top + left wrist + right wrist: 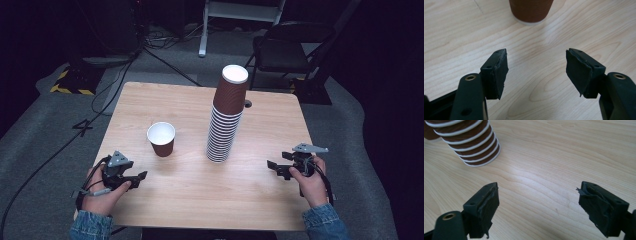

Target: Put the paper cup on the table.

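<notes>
Denim cuffs; each black claw [141, 176] [270, 165] (grey plate on top) trails cable.

We see the left gripper [536, 71] with its two black jaws spread wide apart over the pale wooden worktop [456, 35], nothing between them. Ahead stands the base of a brown paper cup [531, 11], apart from both jaws.

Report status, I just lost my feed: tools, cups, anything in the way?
Left tool open, empty, near the single cup. Right tool open, empty, beside the cup stack. Stack inverted, upright on the table. Nothing between tools and cups.
</notes>
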### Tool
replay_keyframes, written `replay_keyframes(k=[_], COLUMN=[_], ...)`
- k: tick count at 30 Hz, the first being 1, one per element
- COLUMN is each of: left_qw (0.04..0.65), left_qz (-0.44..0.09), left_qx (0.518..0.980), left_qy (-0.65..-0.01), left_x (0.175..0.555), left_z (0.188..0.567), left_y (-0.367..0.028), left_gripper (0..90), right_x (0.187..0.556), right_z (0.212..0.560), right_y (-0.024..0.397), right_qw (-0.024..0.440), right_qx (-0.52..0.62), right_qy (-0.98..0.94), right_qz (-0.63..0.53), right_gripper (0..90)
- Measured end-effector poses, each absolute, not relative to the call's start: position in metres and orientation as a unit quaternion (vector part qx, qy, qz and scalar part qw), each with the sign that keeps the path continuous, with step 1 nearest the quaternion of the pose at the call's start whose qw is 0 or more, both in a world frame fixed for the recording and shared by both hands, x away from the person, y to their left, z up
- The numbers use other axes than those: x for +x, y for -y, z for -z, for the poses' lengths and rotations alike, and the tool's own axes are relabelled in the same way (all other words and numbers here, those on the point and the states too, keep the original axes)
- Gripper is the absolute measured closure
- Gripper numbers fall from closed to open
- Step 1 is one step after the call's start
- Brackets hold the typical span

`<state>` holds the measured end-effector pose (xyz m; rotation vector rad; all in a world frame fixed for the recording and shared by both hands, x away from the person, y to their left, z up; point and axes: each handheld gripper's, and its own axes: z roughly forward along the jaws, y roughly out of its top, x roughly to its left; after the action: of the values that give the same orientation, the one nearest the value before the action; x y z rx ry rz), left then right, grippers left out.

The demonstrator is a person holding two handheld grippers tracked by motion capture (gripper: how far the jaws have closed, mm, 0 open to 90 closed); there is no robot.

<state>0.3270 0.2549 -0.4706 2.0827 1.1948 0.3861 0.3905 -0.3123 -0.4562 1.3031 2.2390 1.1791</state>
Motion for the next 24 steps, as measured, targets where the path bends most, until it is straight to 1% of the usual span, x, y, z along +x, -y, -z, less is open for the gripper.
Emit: replay_keyframes(k=[3, 8, 15, 16, 20, 24], left_qw=[0.341, 0.329, 0.319, 0.314, 0.329, 0.337], left_qz=[-0.151, -0.149, -0.163, -0.172, -0.172, -0.183], left_qx=[0.804, 0.807, 0.811, 0.813, 0.803, 0.799], left_qy=[-0.464, -0.467, -0.463, -0.460, -0.465, -0.464], left_x=[0.330, 0.333, 0.336, 0.336, 0.337, 0.339], left_z=[0.477, 0.487, 0.495, 0.496, 0.502, 0.504], left_y=[-0.256, -0.256, -0.258, -0.258, -0.258, -0.260], left_gripper=[33.8, 31.9, 30.5, 30.4, 29.2, 26.8], right_x=[0.390, 0.390, 0.389, 0.389, 0.390, 0.390], right_z=[0.460, 0.470, 0.480, 0.481, 0.486, 0.489], right_y=[0.311, 0.310, 0.307, 0.306, 0.303, 0.303], right_qw=[0.166, 0.172, 0.190, 0.197, 0.211, 0.210], right_qx=[0.454, 0.449, 0.445, 0.446, 0.444, 0.448], right_qy=[-0.783, -0.790, -0.798, -0.799, -0.806, -0.806], right_qz=[-0.392, -0.380, -0.359, -0.351, -0.330, -0.325], right_gripper=[17.3, 17.3, 17.4, 17.6, 17.5, 17.5])
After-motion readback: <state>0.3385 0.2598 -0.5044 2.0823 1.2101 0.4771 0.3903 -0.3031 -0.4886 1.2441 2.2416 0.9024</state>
